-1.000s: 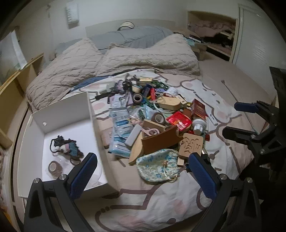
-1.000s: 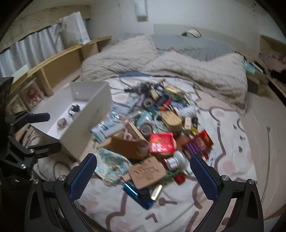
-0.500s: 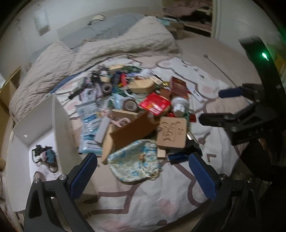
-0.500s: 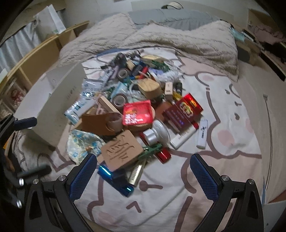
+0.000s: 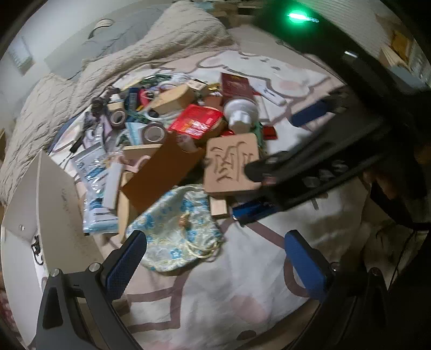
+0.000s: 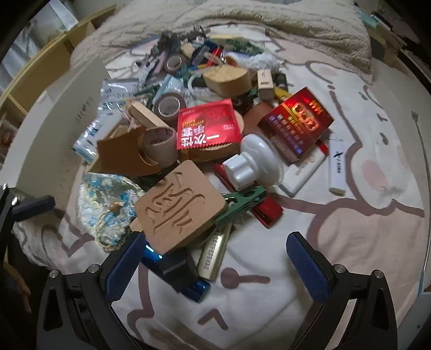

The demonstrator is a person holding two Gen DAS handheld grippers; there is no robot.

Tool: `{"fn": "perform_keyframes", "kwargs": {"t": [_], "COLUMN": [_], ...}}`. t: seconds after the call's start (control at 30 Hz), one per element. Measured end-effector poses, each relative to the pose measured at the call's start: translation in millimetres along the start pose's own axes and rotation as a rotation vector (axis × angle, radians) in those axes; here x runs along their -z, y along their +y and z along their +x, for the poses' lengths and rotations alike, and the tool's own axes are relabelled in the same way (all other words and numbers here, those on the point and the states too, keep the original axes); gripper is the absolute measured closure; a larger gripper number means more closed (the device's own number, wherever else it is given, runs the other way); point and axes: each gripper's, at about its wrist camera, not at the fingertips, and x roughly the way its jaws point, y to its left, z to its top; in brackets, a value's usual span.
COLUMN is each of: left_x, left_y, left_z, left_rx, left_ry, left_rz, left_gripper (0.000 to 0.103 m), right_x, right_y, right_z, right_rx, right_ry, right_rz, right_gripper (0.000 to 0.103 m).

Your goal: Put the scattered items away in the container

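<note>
So the pile of clutter sits mid-bed on the cartoon-print sheet [image 6: 336, 242], with the white container [image 5: 54, 193] just beside it on the left; its inside is barely in view; both grippers have their jaws spread wide with nothing between them; the left gripper [image 5: 215, 255] hangs over the near edge of one blue floral drawstring pouch [image 5: 177, 228], the right gripper [image 6: 215, 258] over the front of the heap; count from the right wrist view: one carved wooden plaque [image 6: 180, 207] tilted on top at the front, one green clip [image 6: 242, 200] touching its right edge, one white knob-shaped lid [image 6: 253, 164], one red foil packet [image 6: 207, 128], one dark red box [image 6: 296, 126], one white lighter-like stick [image 6: 336, 167] lying apart to the right, one gold harmonica-looking bar [image 6: 215, 255], one shiny blue gadget [image 6: 175, 269] under the plaque; three tape rolls are clear: [image 6: 168, 106], [image 6: 159, 142], [image 6: 173, 63]; the far stuff is too jumbled to count; crumpled beige blanket [image 6: 242, 18] behind
</note>
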Motion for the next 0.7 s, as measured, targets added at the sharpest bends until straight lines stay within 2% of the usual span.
{"fn": "perform_keyframes", "kwargs": {"t": [0.13, 0.2, 0.3, 0.53, 0.7], "left_x": [4, 8, 12, 17, 26], "left_y": [-2, -4, -6, 0, 5], "left_z": [13, 21, 29, 41, 59], "left_rx": [0.050, 0.076, 0.074, 0.069, 0.102], "left_ry": [0.038, 0.064, 0.085, 0.085, 0.128], "left_rz": [-0.018, -0.036, -0.040, -0.081, -0.133], "left_gripper": [0.000, 0.000, 0.000, 0.000, 0.000], "right_x": [-2, -1, 0, 6, 7], "right_y": [2, 0, 2, 19, 14], "right_z": [17, 23, 28, 35, 36], "right_rx": [0.013, -0.023, -0.038, 0.061, 0.055], "right_ry": [0.052, 0.073, 0.097, 0.093, 0.097], "right_rz": [0.038, 0.082, 0.117, 0.033, 0.064], "right_gripper": [0.000, 0.000, 0.000, 0.000, 0.000]}}
